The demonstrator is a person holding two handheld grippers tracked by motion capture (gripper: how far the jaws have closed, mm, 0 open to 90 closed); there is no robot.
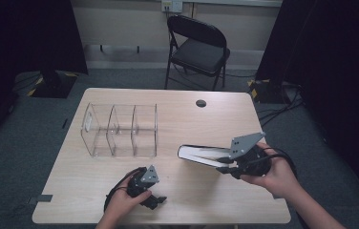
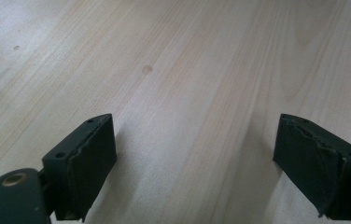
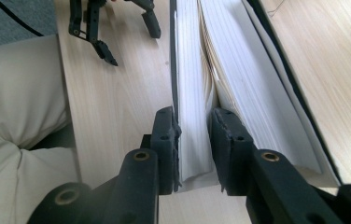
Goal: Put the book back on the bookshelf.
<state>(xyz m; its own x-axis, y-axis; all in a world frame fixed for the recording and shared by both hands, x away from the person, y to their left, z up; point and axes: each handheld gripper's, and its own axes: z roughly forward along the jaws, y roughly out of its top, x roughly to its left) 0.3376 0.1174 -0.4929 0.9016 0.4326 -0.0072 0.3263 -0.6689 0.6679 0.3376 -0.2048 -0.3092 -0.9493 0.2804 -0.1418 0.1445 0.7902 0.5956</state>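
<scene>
Book (image 1: 201, 156) pages sit pinched between the jaws of the right gripper (image 3: 194, 135), which have closed on the front cover and a sheaf of leaves. The book lies on the wooden surface (image 1: 187, 200), just right of the clear divided organizer (image 1: 120, 130). Nearer the person than that organizer, the left gripper (image 2: 194, 154) rests with jaws wide apart, holding nothing.

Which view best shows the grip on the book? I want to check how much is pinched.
The right gripper view: the right gripper clamps the cover and some pages of the book. The high view shows it small, lifted off the table.
</scene>
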